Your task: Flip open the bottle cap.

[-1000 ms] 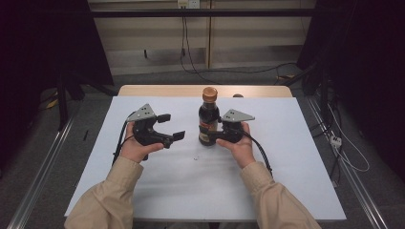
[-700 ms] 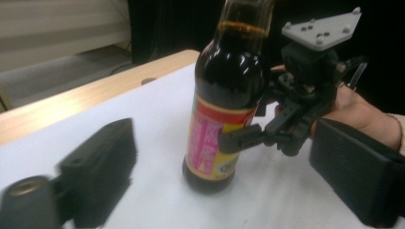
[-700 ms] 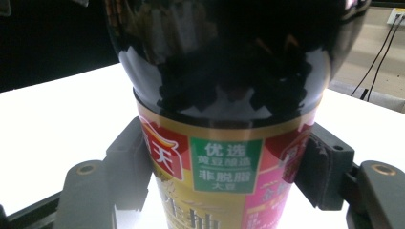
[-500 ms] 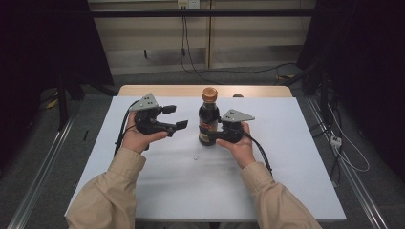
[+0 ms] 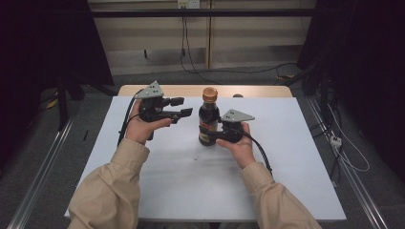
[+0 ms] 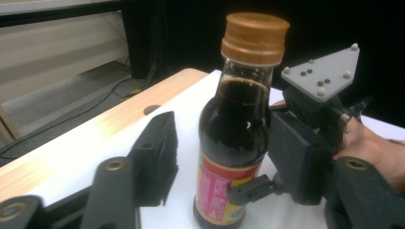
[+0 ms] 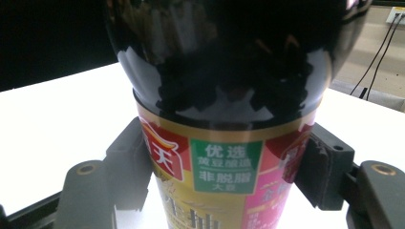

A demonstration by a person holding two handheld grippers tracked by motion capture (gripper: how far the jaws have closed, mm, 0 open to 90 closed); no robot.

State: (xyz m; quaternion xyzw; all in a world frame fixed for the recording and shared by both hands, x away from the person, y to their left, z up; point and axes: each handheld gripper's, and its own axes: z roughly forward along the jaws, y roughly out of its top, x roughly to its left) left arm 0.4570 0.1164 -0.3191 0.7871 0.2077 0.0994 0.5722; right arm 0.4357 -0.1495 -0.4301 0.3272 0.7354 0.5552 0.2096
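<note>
Dark sauce bottle (image 5: 208,123) mid-frame stays clamped in my right gripper (image 5: 220,136); my left gripper (image 5: 184,107), jaws apart and empty, probably takes the cap (image 6: 254,31) next.

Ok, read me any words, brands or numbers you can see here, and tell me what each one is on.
"优选" — green panel on the bottle label, first line.
"黄豆酿造" — same panel, second line, small and soft; a likely reading.
"非脱脂" — same panel, third line.
"大豆" — same panel, bottom line.
Red logo at the label's left: cut off, not readable.
Large gold characters at the bottom edge: cropped, not readable.
</note>
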